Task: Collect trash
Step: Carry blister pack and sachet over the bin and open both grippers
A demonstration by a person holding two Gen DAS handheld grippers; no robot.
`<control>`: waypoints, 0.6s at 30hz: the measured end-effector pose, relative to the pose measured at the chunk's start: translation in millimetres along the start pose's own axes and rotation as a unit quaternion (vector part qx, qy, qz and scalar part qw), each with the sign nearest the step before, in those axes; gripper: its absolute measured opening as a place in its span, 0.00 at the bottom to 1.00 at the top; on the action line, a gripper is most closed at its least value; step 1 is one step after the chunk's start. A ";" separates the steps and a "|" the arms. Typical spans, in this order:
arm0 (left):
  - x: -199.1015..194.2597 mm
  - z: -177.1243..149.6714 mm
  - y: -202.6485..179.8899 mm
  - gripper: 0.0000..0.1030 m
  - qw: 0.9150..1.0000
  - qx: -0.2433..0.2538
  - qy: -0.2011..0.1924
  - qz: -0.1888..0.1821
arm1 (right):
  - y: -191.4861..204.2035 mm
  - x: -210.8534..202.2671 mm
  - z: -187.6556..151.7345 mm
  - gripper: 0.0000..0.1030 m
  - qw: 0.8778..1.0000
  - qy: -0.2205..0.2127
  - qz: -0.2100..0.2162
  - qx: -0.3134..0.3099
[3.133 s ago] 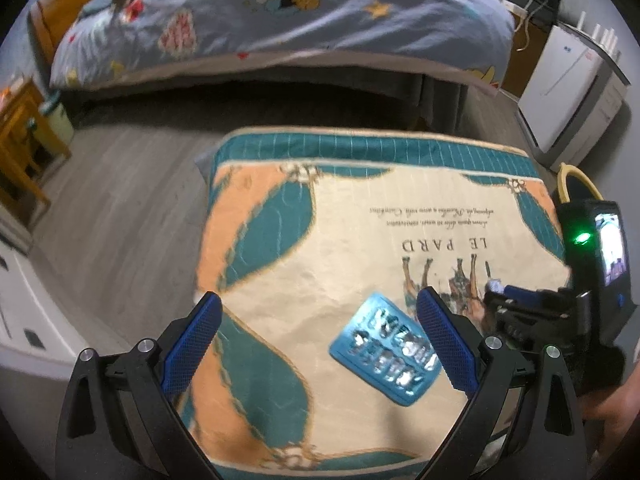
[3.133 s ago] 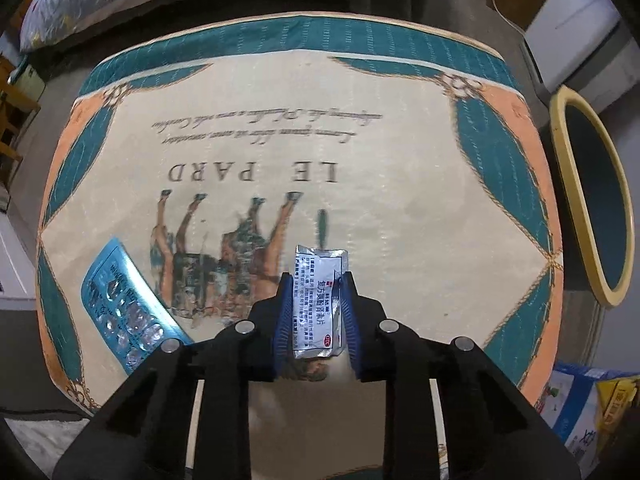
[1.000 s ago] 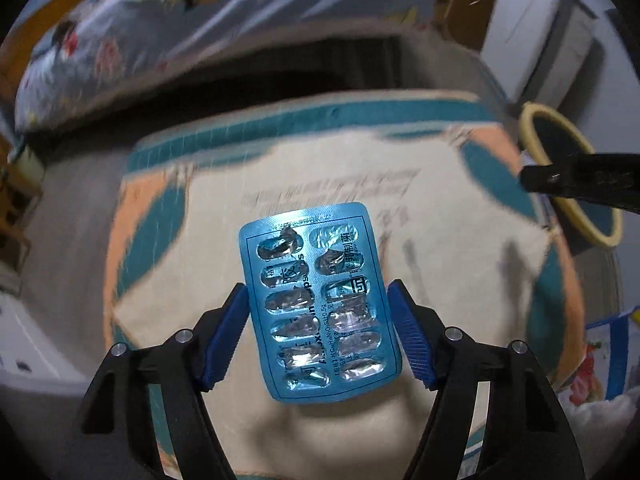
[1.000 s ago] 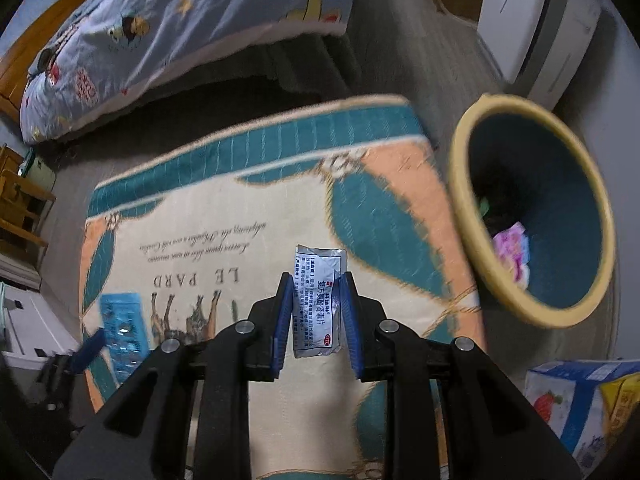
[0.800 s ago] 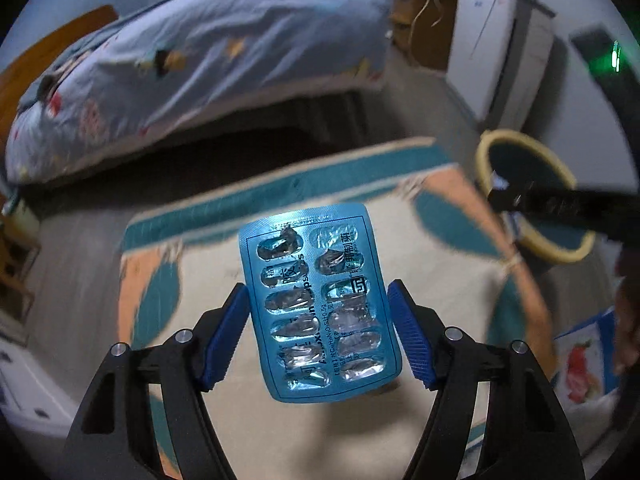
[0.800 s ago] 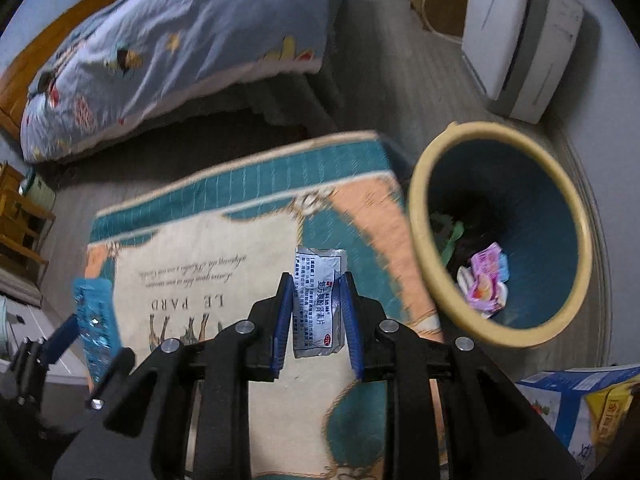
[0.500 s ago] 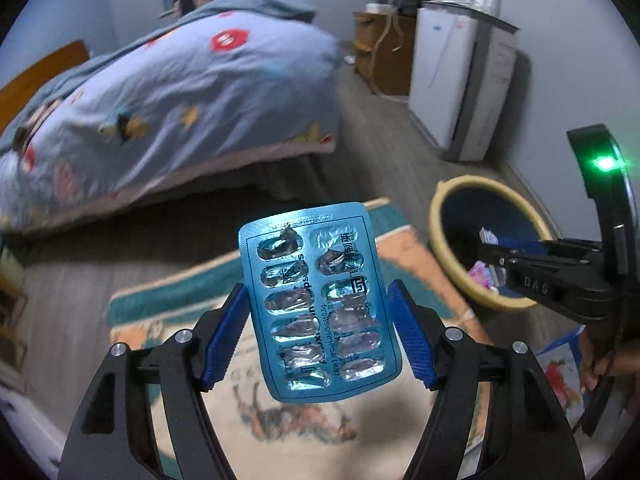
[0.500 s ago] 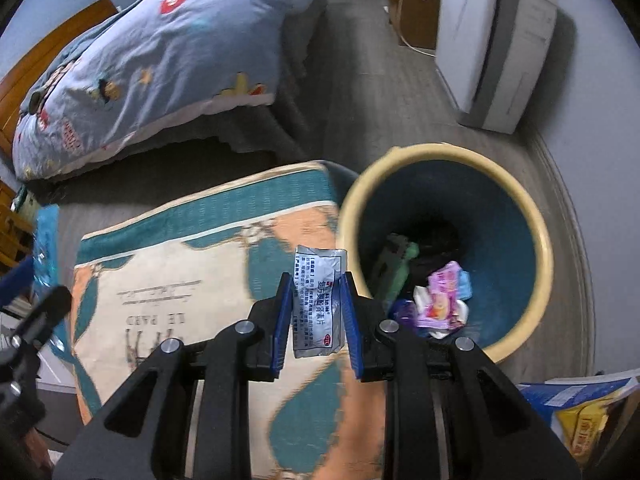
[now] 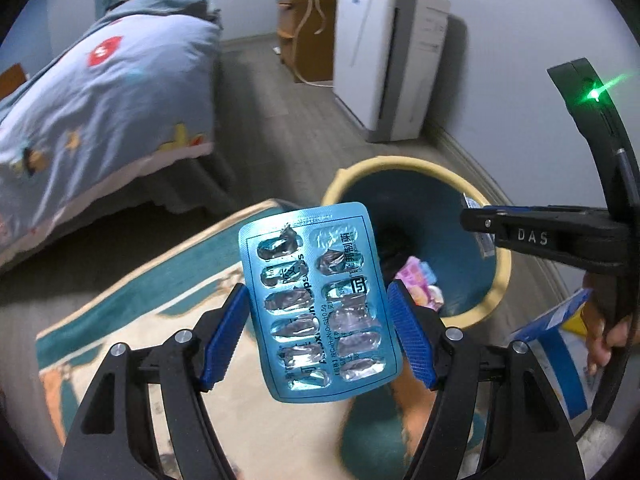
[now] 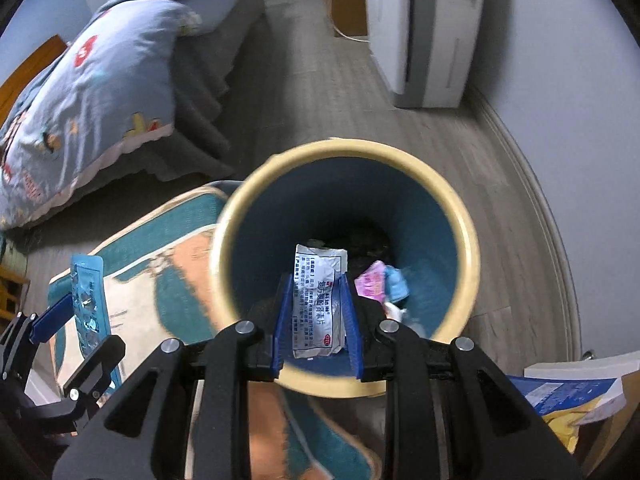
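**Two pieces of trash held over the bin**

Grey wooden floor carries a patterned rug (image 9: 132, 320), a bed (image 10: 92, 92) with a blue cover, and a round bin (image 10: 466, 236) with a yellow rim at the rug's corner. Some pink and blue wrappers (image 10: 380, 280) already lie at its bottom.

The right hand-held gripper (image 10: 318, 312) is closed on a white sachet (image 10: 318, 300) and hangs directly above the bin's mouth. The left hand-held gripper (image 9: 316, 332) clamps a blue blister pack (image 9: 316, 304) by its two long edges; from its view the pack is beside the bin, above the rug's edge, not yet over the opening.

To do this step well, I think the right one should release first, opening the fingers fully so the light sachet does not stick to a pad. The left one should then move across until the whole pack is inside the rim line, because the pack is wide and may hit the rim and fall on the rug.
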State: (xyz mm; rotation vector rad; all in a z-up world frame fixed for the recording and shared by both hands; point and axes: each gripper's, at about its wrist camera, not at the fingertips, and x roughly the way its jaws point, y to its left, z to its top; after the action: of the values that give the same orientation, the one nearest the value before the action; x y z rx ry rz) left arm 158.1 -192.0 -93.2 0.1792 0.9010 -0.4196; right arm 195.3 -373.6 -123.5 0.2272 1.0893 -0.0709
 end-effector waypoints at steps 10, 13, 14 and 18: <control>43.5 5.6 -33.7 0.70 0.999 0.040 0.000 -0.006 | -35.4 8.1 8.2 0.23 0.999 -0.010 0.021 0.039; 49.0 9.1 -44.2 0.70 0.998 0.053 -0.013 -0.012 | -41.9 6.2 10.9 0.24 0.998 -0.021 0.025 0.049; 50.0 10.3 -45.4 0.70 0.998 0.056 -0.018 -0.013 | -44.5 5.1 11.7 0.24 0.998 -0.025 0.026 0.053; 52.3 11.6 -49.6 0.79 0.997 0.067 -0.029 -0.014 | -54.5 0.9 14.6 0.55 0.996 -0.042 0.031 0.074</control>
State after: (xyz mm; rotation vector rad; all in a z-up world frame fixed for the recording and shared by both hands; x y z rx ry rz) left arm 173.9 -255.1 -126.3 0.2774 0.8199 -0.5090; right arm 199.2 -429.8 -126.0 0.3880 0.9932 -0.1060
